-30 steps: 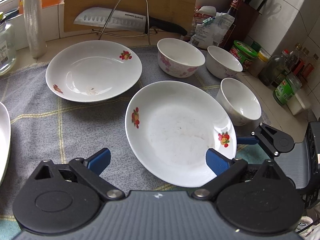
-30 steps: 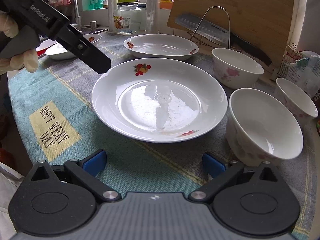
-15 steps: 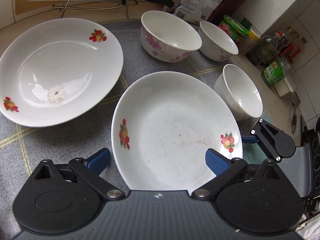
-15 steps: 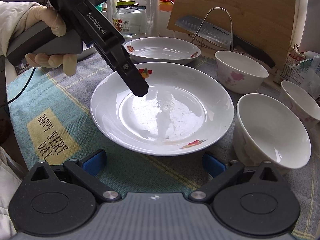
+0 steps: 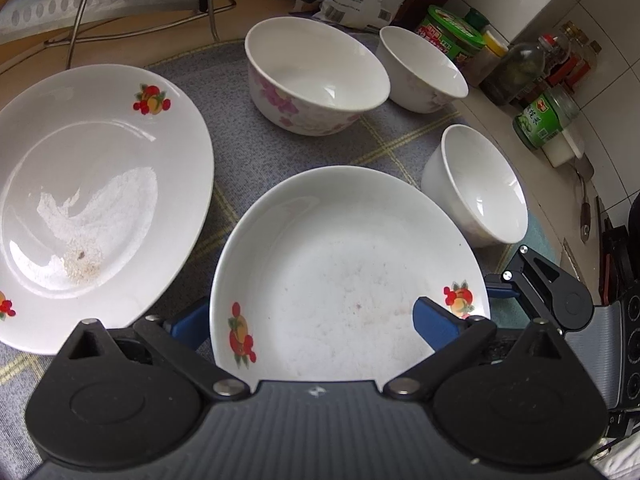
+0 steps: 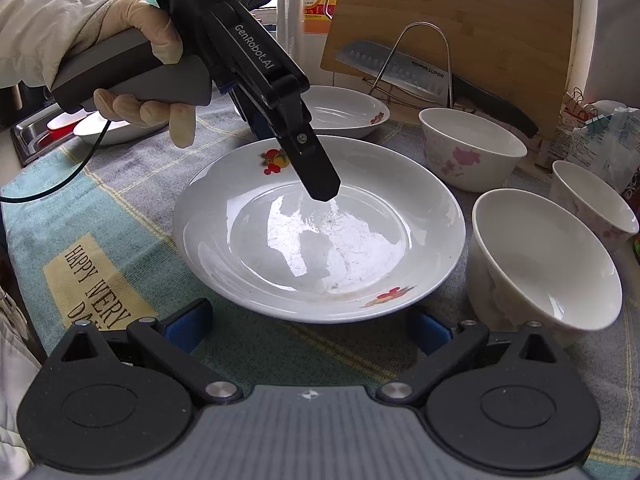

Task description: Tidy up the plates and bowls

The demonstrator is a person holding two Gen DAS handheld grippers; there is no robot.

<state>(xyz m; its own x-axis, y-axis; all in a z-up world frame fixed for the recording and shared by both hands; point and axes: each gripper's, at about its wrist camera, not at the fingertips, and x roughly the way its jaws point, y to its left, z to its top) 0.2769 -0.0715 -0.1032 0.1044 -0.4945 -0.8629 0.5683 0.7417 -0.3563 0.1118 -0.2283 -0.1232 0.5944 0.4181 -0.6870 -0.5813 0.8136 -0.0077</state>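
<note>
The left hand-held gripper has swung in over the near plate at lower centre, its fingers having just spread wide across the rim. The right hand-held gripper waits open; nothing is gripped, so stacking has yet to begin.

Soft daylight, sharp frames, bent edges

You get window light from the far side; glare sheens the near plate, and fisheye corners darken and curve.

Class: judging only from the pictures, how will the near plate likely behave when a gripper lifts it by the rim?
The plate looks glazed and glossy, so probably slippery. It seems rigid ceramic, likely breakable if dropped. Gripped at one edge, its wide shallow shape may tilt.
</note>
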